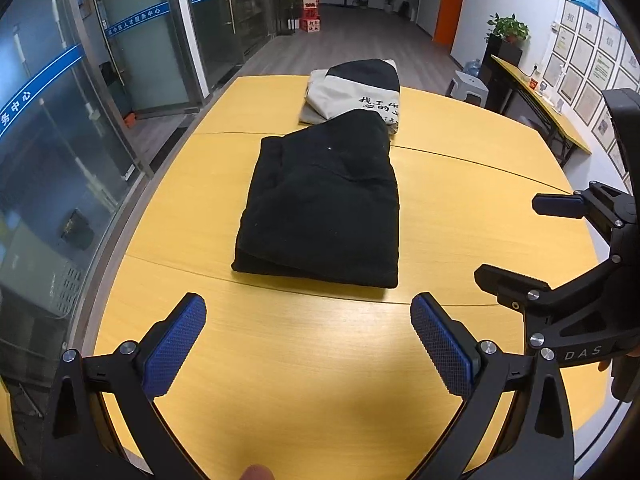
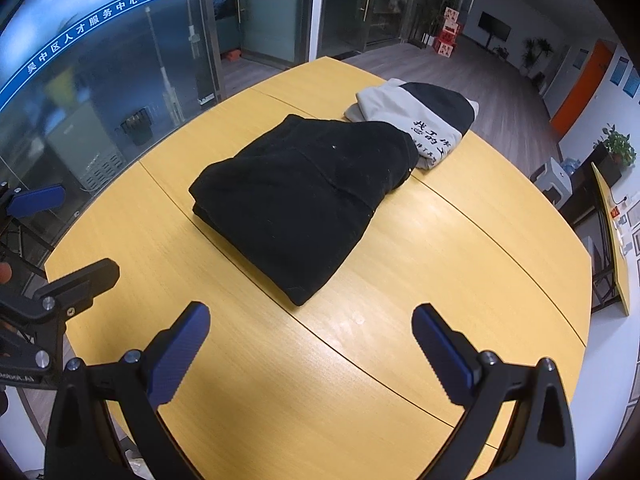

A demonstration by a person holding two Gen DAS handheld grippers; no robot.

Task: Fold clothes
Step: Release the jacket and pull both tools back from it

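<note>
A black garment (image 1: pixel 324 204) lies folded into a thick rectangle on the yellow table (image 1: pixel 280 360). It also shows in the right wrist view (image 2: pixel 304 200). Behind it lies a folded grey and black garment (image 1: pixel 356 92) with black printed characters, touching the black one's far end; it also shows in the right wrist view (image 2: pixel 420 120). My left gripper (image 1: pixel 308 332) is open and empty, above the table just short of the black garment's near edge. My right gripper (image 2: pixel 312 340) is open and empty near the garment's near corner, and it shows at the right of the left wrist view (image 1: pixel 520 240).
Glass partitions (image 1: pixel 60 140) run close along the table's left side. A narrow yellow side table (image 1: pixel 540 100) and a white stool (image 1: pixel 468 88) stand by the right wall. Open floor (image 1: pixel 352 36) stretches beyond the table's far edge.
</note>
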